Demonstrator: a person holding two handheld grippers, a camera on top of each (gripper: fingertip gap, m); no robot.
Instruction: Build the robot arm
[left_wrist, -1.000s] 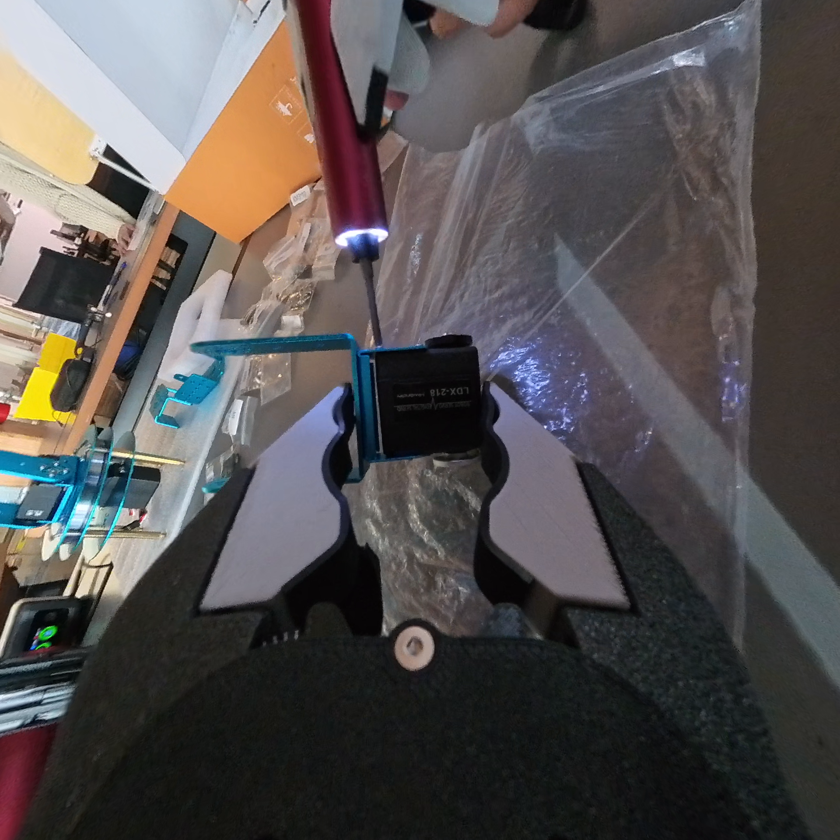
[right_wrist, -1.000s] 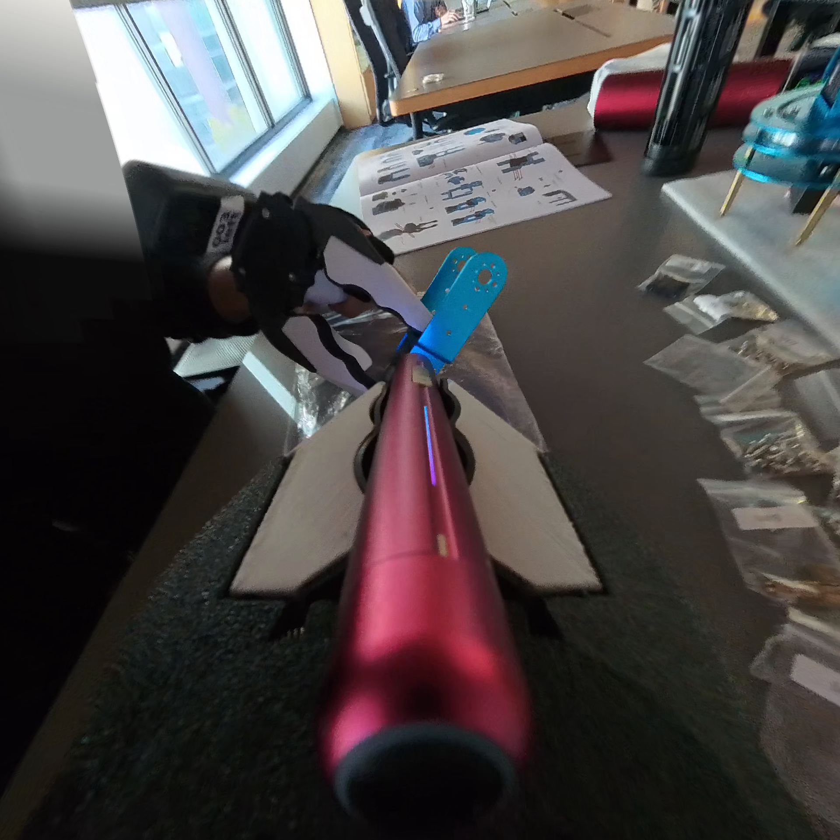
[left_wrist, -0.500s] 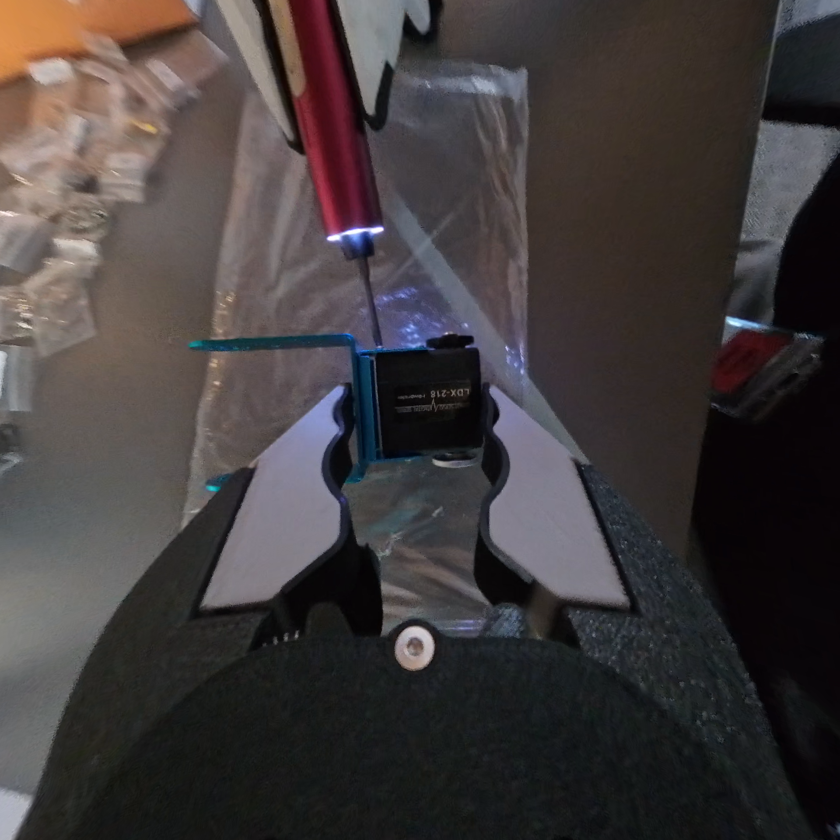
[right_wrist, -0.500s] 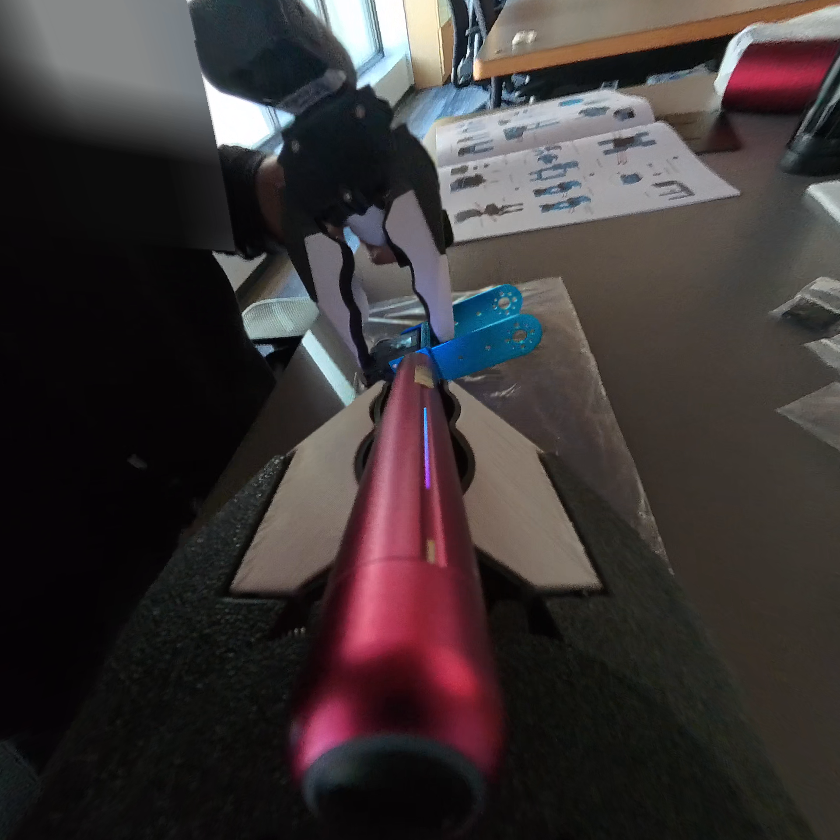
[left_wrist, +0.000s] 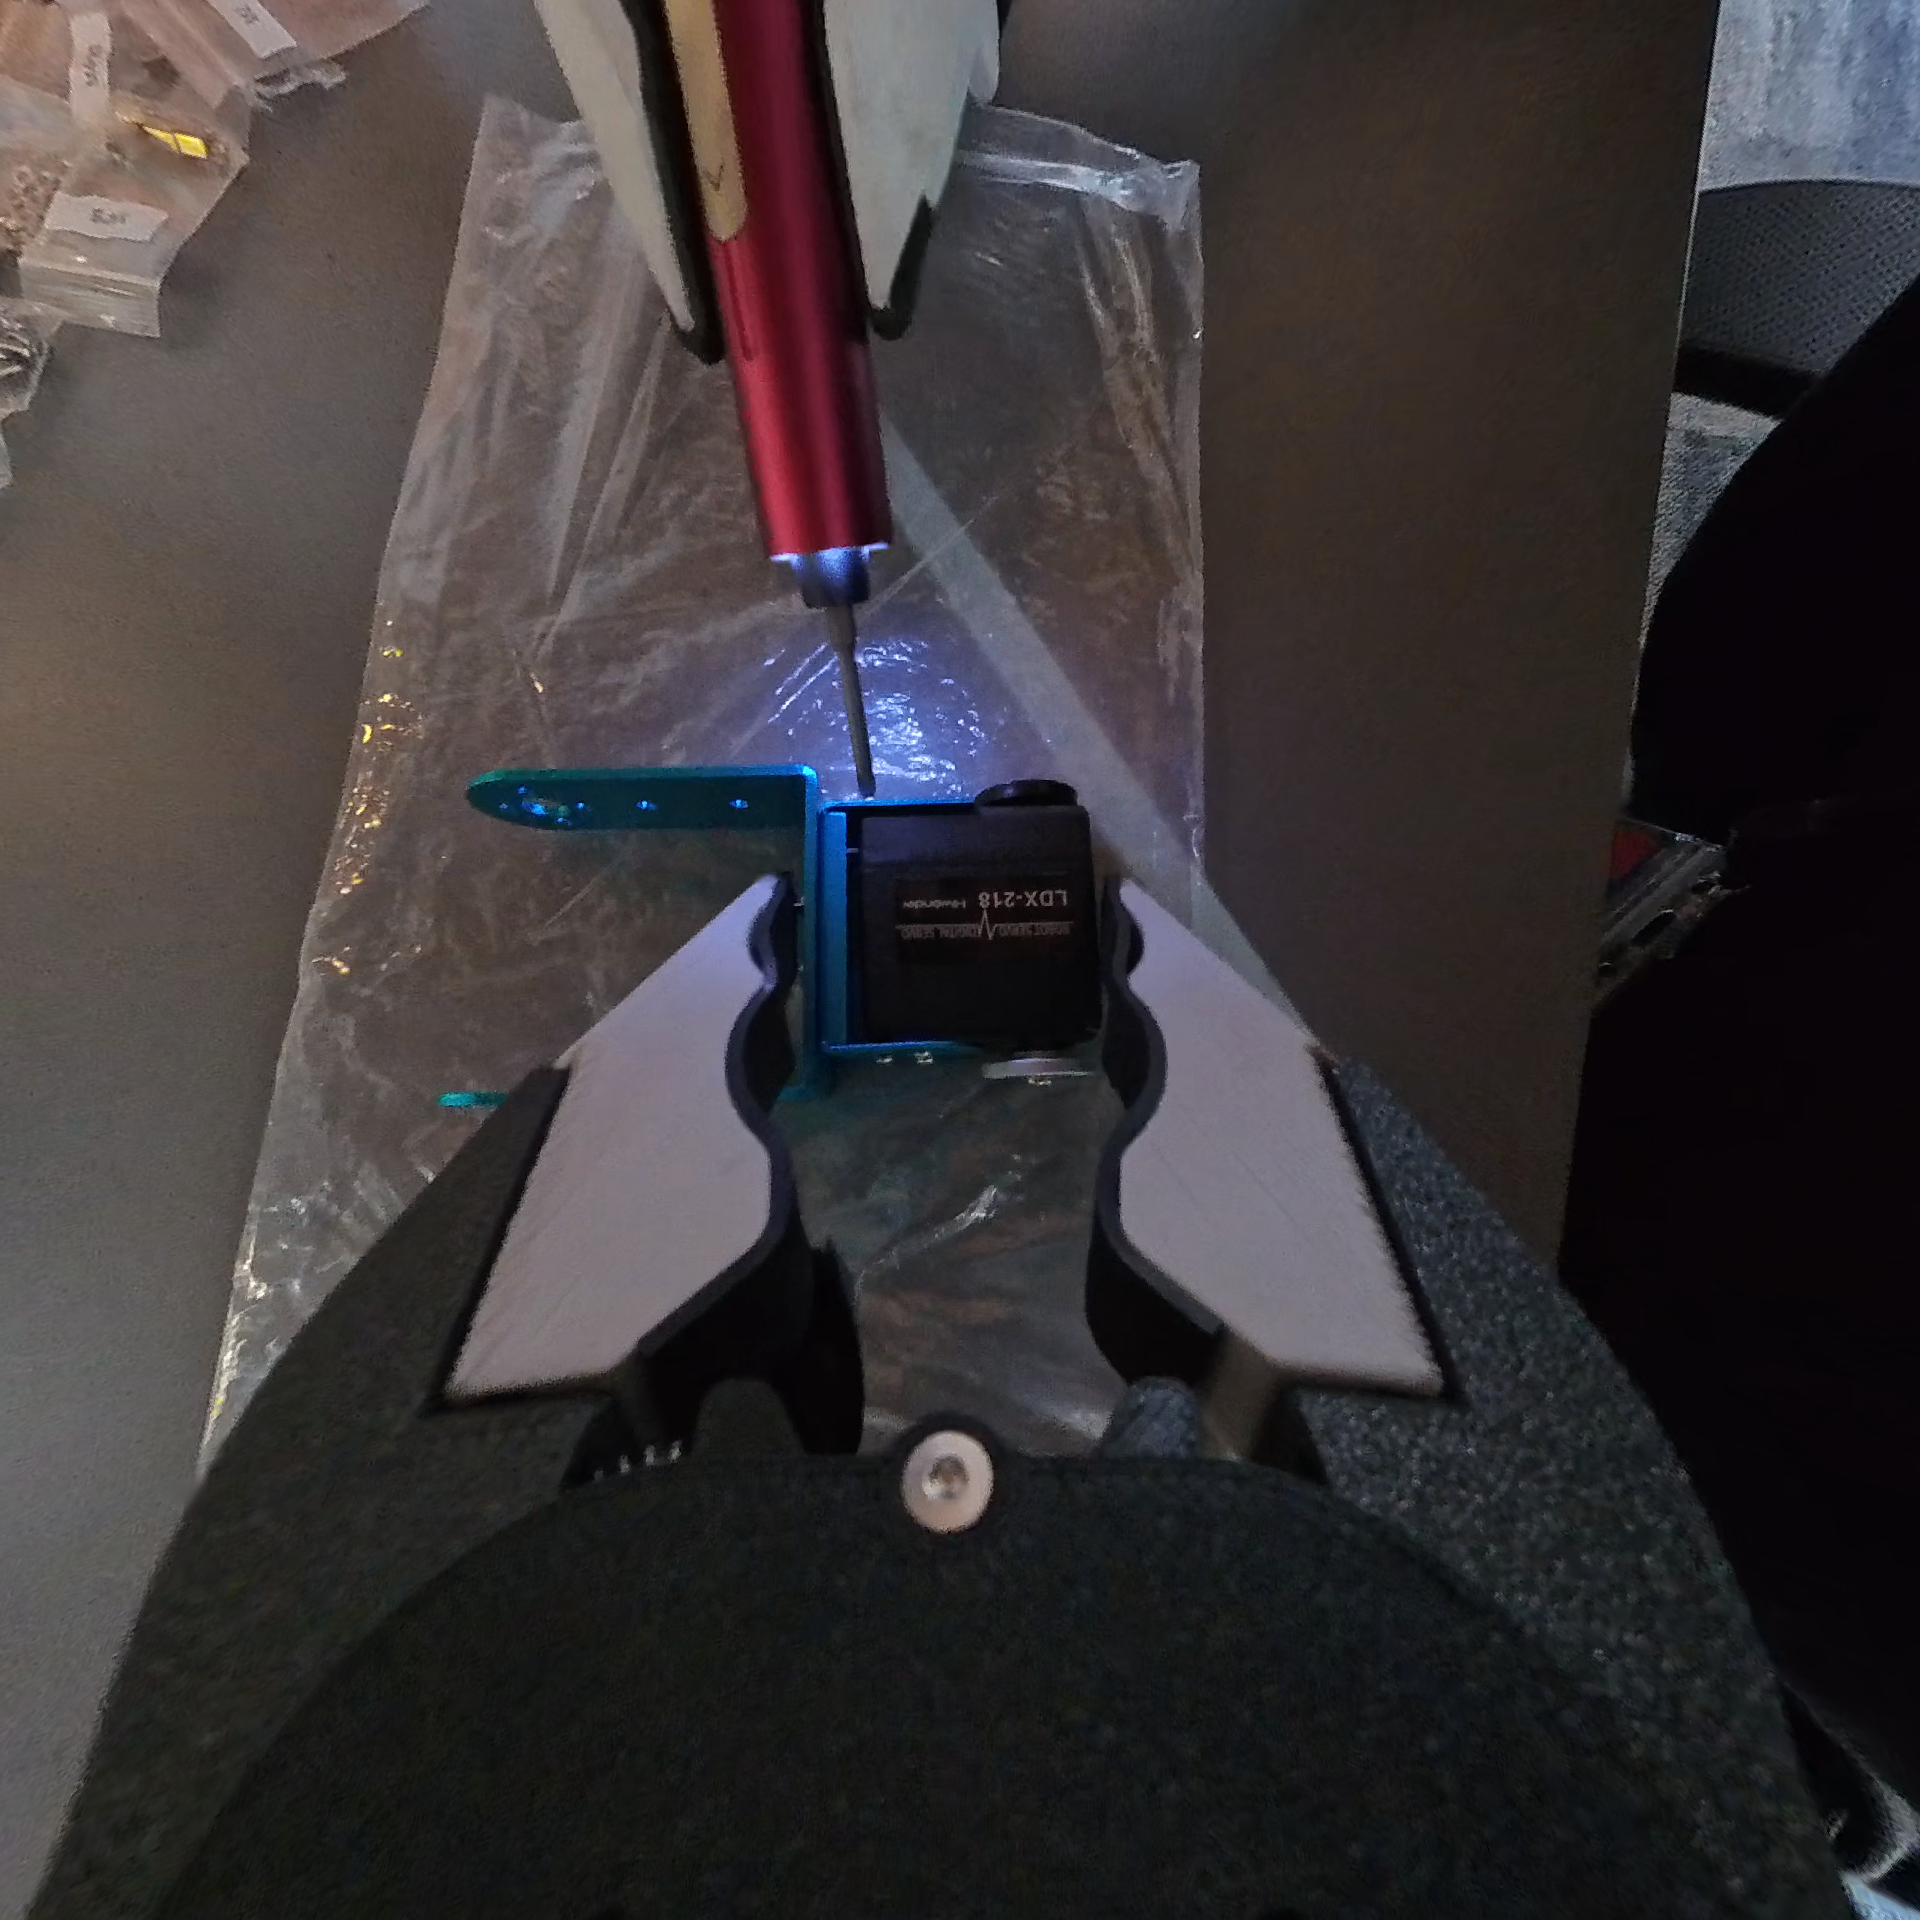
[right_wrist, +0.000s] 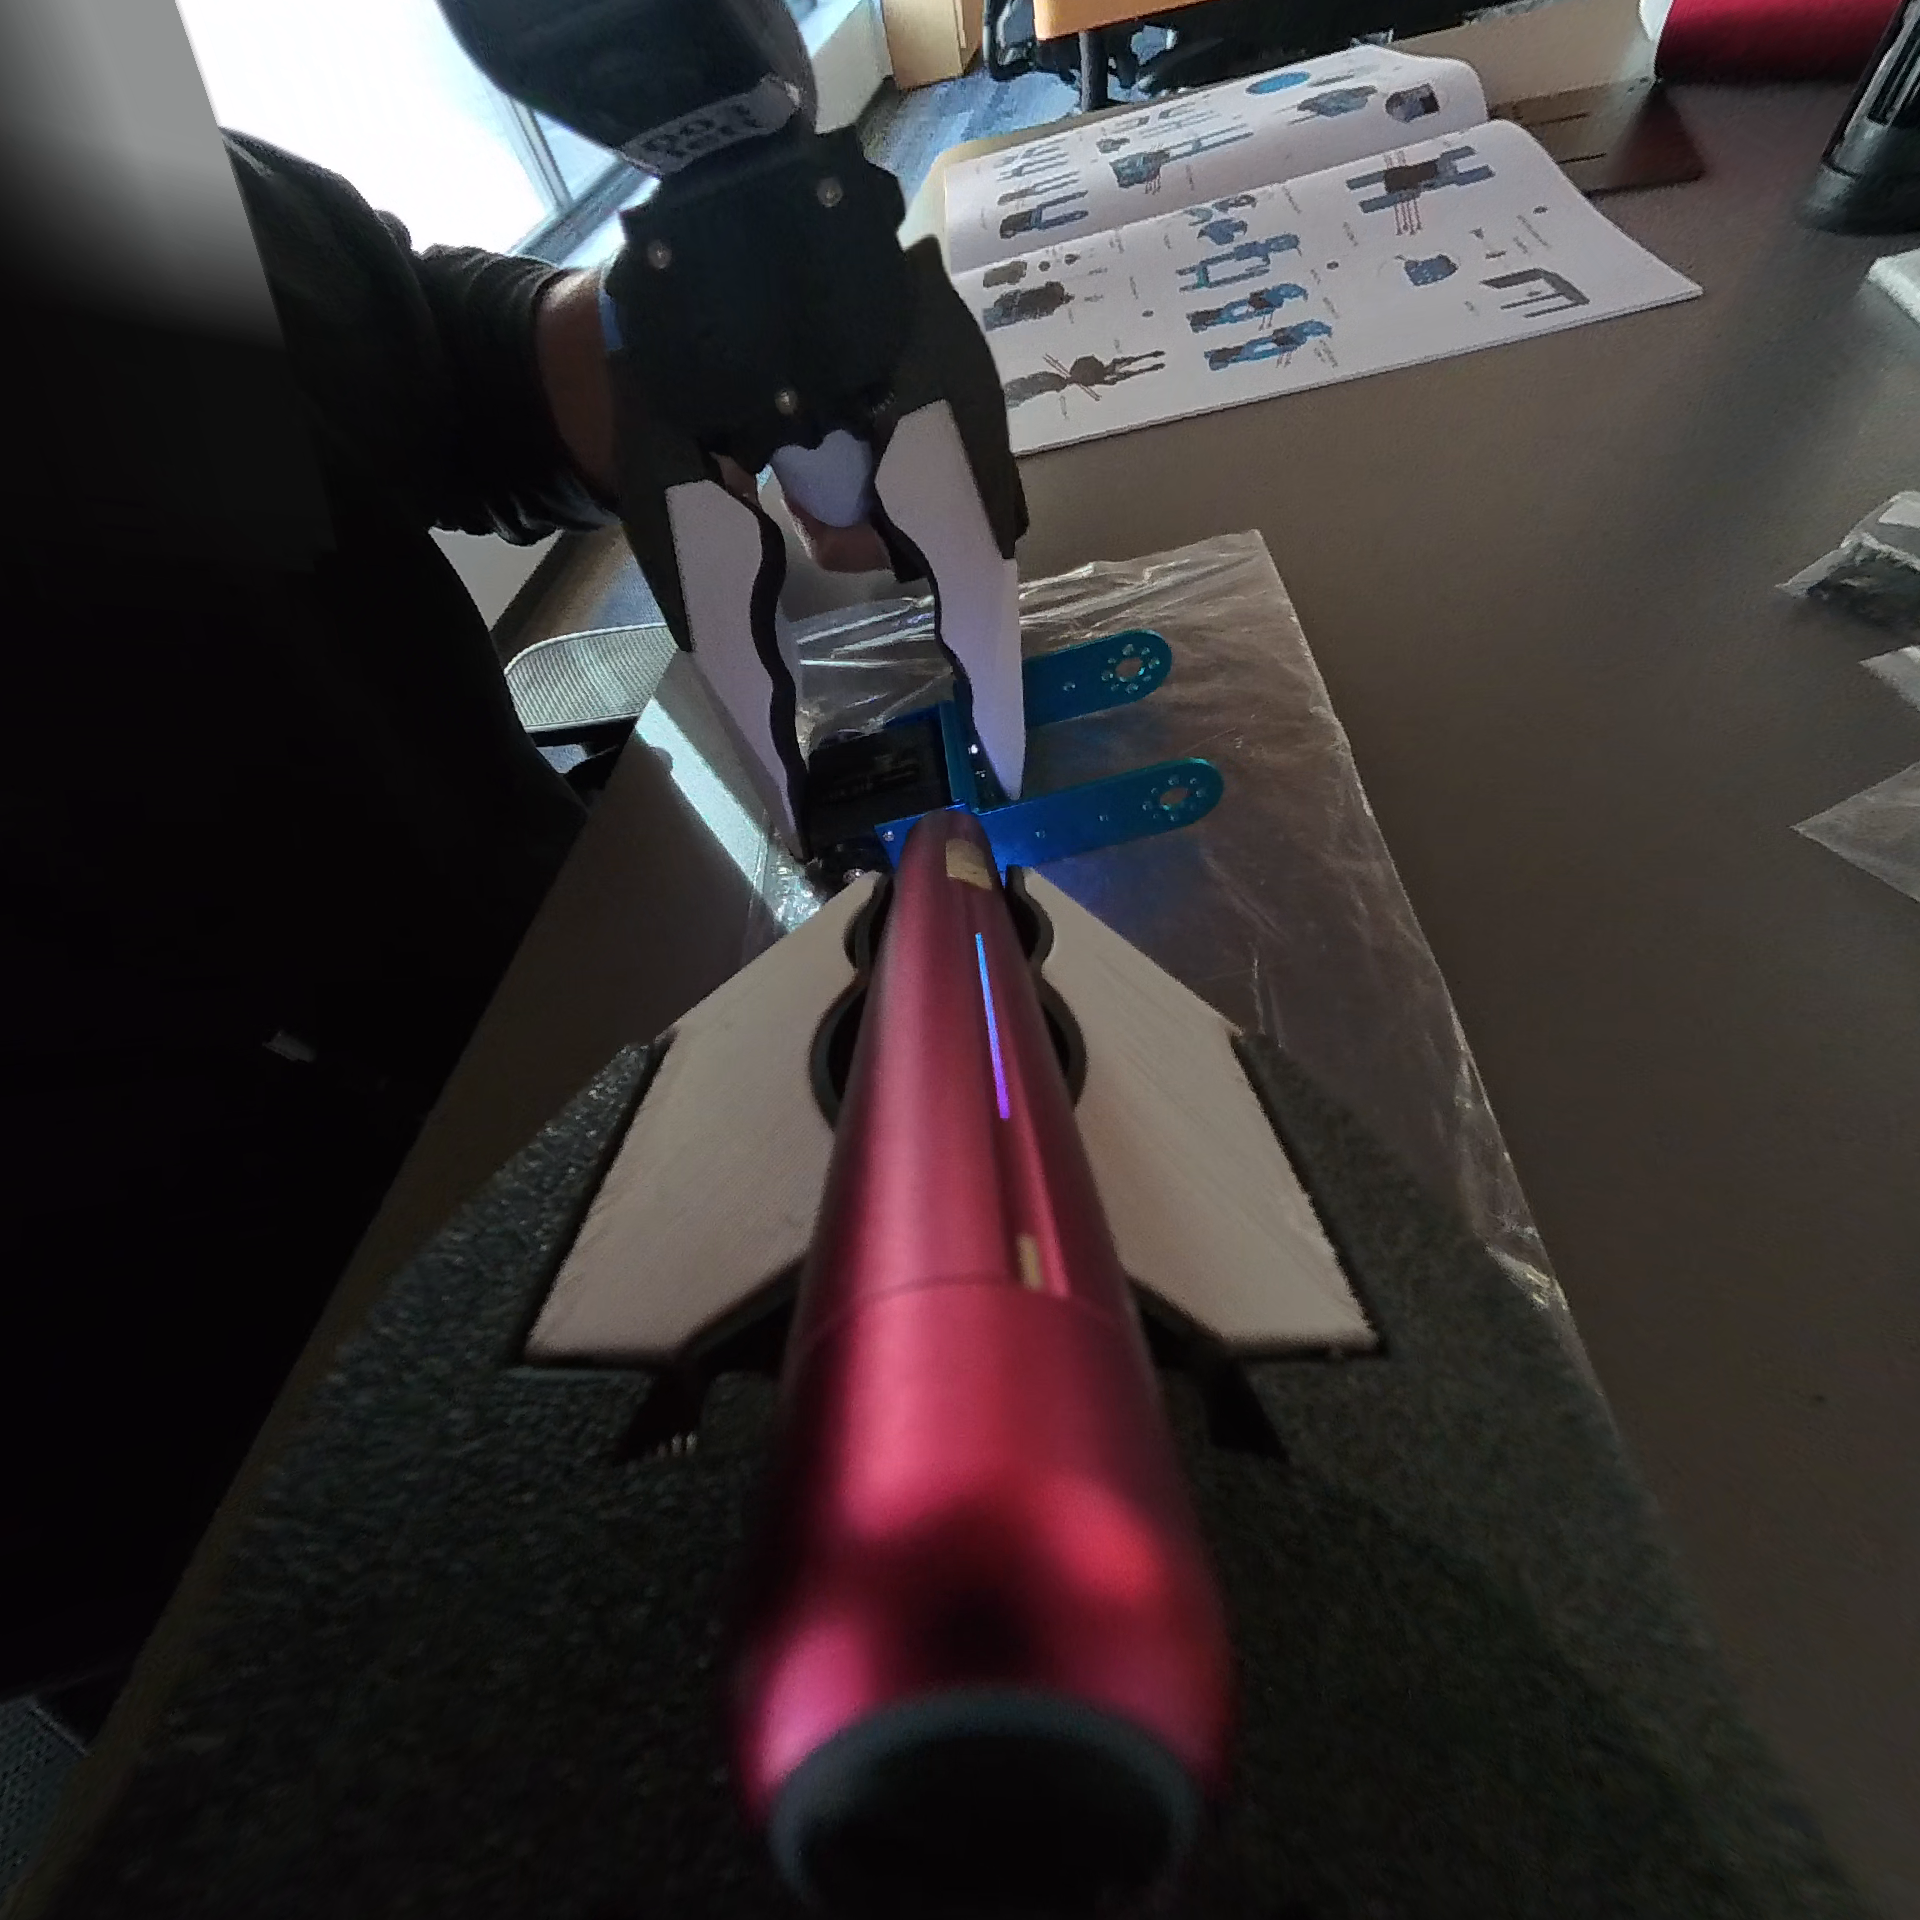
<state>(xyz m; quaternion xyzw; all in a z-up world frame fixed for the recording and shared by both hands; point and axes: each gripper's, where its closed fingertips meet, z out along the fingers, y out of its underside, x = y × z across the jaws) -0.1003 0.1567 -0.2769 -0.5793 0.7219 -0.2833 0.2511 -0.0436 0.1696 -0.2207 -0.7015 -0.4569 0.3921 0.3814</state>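
My left gripper (left_wrist: 951, 940) is shut on a black servo (left_wrist: 982, 920) fitted in a blue metal bracket (left_wrist: 727, 805); it holds them over a clear plastic bag (left_wrist: 623, 582) on the brown table. My right gripper (right_wrist: 951, 883) is shut on a red electric screwdriver (right_wrist: 966, 1299). In the left wrist view the screwdriver (left_wrist: 805, 405) comes down from above, its tip light on, and its bit (left_wrist: 857, 717) touches the servo's top edge beside the bracket. In the right wrist view the left gripper (right_wrist: 899, 800) stands upright over the servo (right_wrist: 873, 779) and bracket (right_wrist: 1101, 816).
An open instruction booklet (right_wrist: 1278, 239) lies at the back of the table. Small plastic bags of parts (left_wrist: 94, 197) lie at the far left, and more bags (right_wrist: 1860, 561) at the right edge. The table's near edge and a chair (right_wrist: 582, 686) are left of the servo. Left tips to right tips: about 9 cm.
The left gripper has turned with the servo and bracket from tilted to upright over the plastic bag. The screwdriver has kept its bit on the servo's top and now points straighter down at it.
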